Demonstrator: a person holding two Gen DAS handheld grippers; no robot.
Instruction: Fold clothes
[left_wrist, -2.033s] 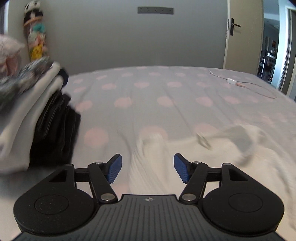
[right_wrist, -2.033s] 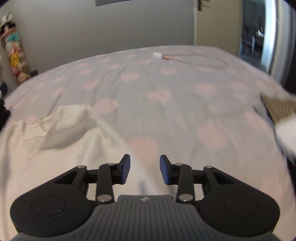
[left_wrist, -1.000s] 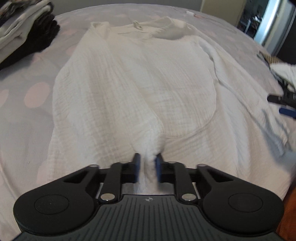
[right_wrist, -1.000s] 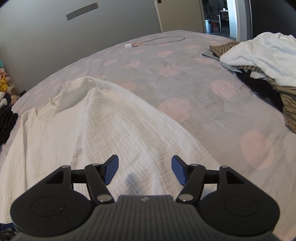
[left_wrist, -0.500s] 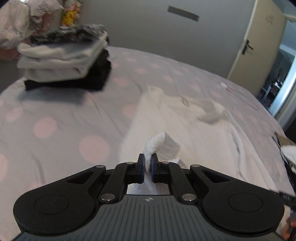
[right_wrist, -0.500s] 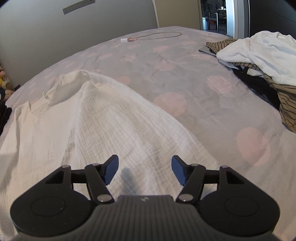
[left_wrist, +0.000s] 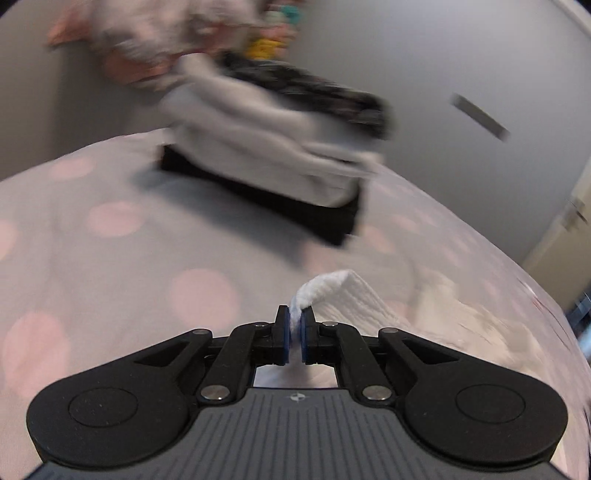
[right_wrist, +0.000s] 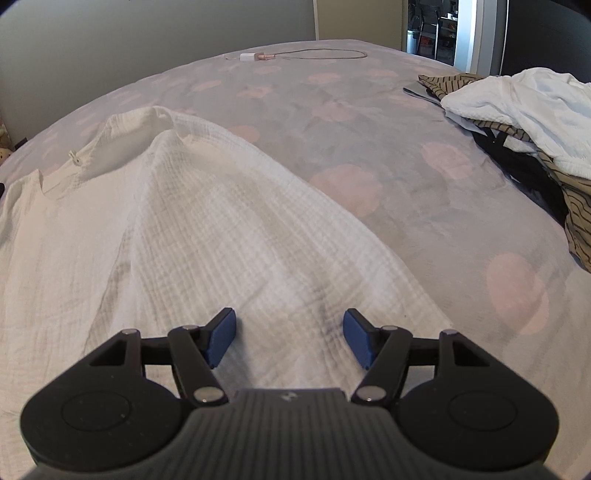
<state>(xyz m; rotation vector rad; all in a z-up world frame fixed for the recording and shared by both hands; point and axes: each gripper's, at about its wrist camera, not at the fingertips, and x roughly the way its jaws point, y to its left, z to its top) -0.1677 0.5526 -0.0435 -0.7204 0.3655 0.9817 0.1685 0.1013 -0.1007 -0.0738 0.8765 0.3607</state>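
Note:
A white crinkled shirt (right_wrist: 207, 229) lies spread on the grey bedspread with pink dots (right_wrist: 332, 122), collar at the far left. My left gripper (left_wrist: 294, 334) is shut on a pinch of the white shirt's edge (left_wrist: 343, 295) and holds it lifted above the bed; the rest of the shirt trails to the right in the left wrist view. My right gripper (right_wrist: 289, 338) is open and empty, low over the shirt's near part, its blue pads (right_wrist: 221, 336) on either side of a low ridge in the cloth.
A stack of folded clothes (left_wrist: 280, 155), grey over black, sits on the bed ahead of the left gripper, blurred. A heap of unfolded clothes (right_wrist: 524, 122) lies at the right. A charger cable (right_wrist: 295, 55) lies at the far side. A doorway (right_wrist: 443, 33) is beyond.
My left gripper, still shut on the shirt's edge, has swung left toward the folded stack, with motion blur. The right gripper stays open and has hardly moved.

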